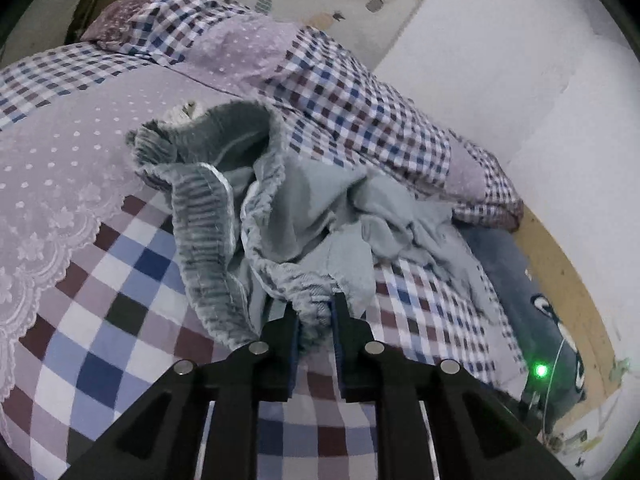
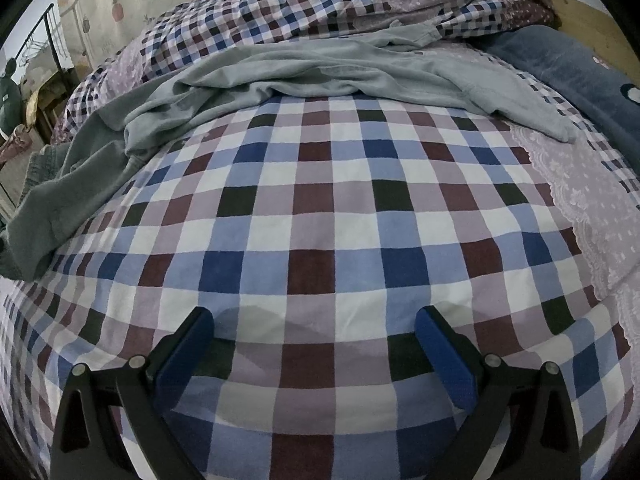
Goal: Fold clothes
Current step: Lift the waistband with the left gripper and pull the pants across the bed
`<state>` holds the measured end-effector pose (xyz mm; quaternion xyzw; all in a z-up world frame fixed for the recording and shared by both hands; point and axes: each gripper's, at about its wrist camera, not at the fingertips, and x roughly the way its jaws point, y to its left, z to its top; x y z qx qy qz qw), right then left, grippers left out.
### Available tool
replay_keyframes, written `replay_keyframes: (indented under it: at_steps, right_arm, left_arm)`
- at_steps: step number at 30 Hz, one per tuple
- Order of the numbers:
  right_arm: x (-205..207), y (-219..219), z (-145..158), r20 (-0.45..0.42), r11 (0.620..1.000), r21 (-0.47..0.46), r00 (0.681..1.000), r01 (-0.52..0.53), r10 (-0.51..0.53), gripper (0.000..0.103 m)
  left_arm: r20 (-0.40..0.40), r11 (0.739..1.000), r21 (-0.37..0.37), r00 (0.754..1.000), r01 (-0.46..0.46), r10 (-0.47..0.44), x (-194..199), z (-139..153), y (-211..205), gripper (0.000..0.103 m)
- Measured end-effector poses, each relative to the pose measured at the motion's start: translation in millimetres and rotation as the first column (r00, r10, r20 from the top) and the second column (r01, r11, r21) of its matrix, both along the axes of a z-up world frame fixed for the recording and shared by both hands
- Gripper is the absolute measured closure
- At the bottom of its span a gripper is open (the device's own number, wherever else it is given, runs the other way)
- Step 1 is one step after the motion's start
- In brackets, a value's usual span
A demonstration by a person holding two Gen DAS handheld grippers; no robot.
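Grey garment bunched on checked bed, ribbed hem pinched in left claw. Right claw spread wide, empty, above bedding. Risk: thin hem grip slips, or one-sided lift twists cloth.

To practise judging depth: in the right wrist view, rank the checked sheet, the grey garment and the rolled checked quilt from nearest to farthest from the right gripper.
1. Checked sheet, directly beneath the open right gripper.
2. Grey garment, ahead, spread across the bed.
3. Rolled checked quilt, behind the garment, by the wall.
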<state>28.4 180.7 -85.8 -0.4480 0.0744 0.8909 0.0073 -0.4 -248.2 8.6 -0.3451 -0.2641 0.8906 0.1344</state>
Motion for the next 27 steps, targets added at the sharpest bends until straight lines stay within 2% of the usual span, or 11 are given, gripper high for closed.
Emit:
replay_keyframes:
  at_steps: [2,4,6,8,10,12,13,16,19,23,27]
  right_arm:
    - [0,0,0,0.001,1.000,0.002,1.000,-0.001,0.001,0.000]
    - [-1,1,0,0.002,1.000,0.002,1.000,-0.001,0.001,0.000]
    - [-1,1,0,0.002,1.000,0.003,1.000,-0.002,0.002,0.000]
    - [-1,1,0,0.003,1.000,0.003,1.000,-0.003,0.003,0.000]
    - [-2,2,0,0.004,1.000,0.003,1.000,-0.003,0.003,0.000]
    - [-2,2,0,0.003,1.000,0.001,1.000,-0.004,0.004,0.000]
    - [-2,3,0,0.003,1.000,-0.002,1.000,-0.004,0.004,0.000]
    - [-3,3,0,0.000,1.000,-0.010,1.000,-0.003,0.003,0.000]
    - [-2,4,1,-0.005,1.000,-0.028,1.000,-0.002,0.002,0.000]
    - [-1,6,2,-0.012,0.998,-0.057,1.000,-0.002,0.001,0.000]
    - [-1,7,3,-0.016,0.997,-0.075,1.000,-0.002,0.001,0.000]
  left_arm:
    - [0.001,1.000,0.011,1.000,-0.001,0.001,-6,-2,-1,0.086]
    - [0.015,1.000,0.015,1.000,0.007,-0.007,-13,-5,4,0.076]
    - [0.044,1.000,0.001,0.999,0.002,-0.002,-20,-9,10,0.049]
    - [0.072,1.000,0.004,0.997,-0.014,0.013,-25,-14,12,0.044]
    - [0.075,0.999,0.044,0.997,-0.014,0.011,-27,-17,12,0.045]
    - [0.053,0.998,0.067,0.999,-0.009,0.006,-23,-14,14,0.077]
    - [0.027,0.998,0.068,1.000,0.004,-0.006,-18,-8,16,0.082]
    - [-0.061,0.997,0.050,0.997,0.054,-0.051,-2,11,28,0.084]
    - [-0.144,0.984,-0.079,0.975,0.157,-0.167,23,33,56,0.089]
    - [-0.132,0.915,-0.246,0.925,0.318,-0.357,61,38,96,0.091]
    - [0.016,0.855,-0.326,0.907,0.403,-0.421,83,11,120,0.091]
